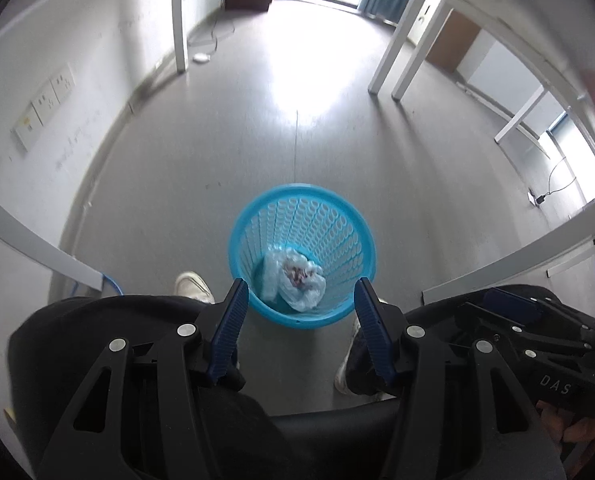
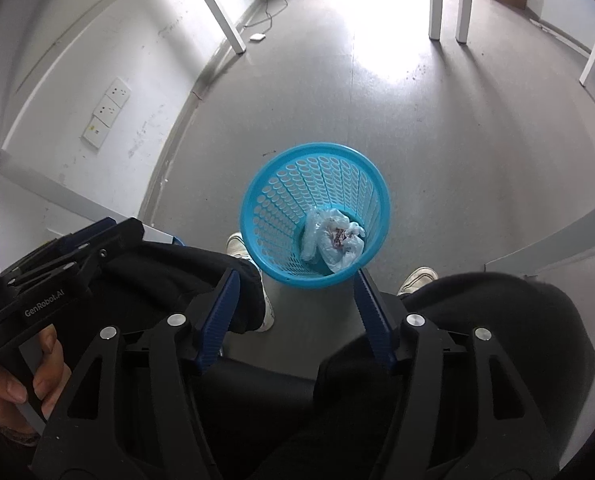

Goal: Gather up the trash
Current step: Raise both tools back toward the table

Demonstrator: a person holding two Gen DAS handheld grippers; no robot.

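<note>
Two tongs (both empty) above one basket [image 1: 253, 216] holding one bag [image 1: 297, 280].

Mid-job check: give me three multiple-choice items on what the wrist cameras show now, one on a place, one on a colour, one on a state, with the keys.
1. Where is the crumpled plastic bag?
A. On the floor beside the bin
B. At the bottom of the bin
C. Between the right gripper's jaws

2. What colour is the perforated waste bin?
A. Red
B. Black
C. Light blue

3. How do the jaws of the left gripper and right gripper stand?
A. Both apart, nothing between them
B. Both closed on the bag
C. Left closed on the bin's rim, right apart

Key: 1 B, both views show the bag lying inside the bin on its base. 2 C, rim and lattice wall are light blue. 3 A, each view shows two blue pads spread wide with only floor and bin far below them.
</note>
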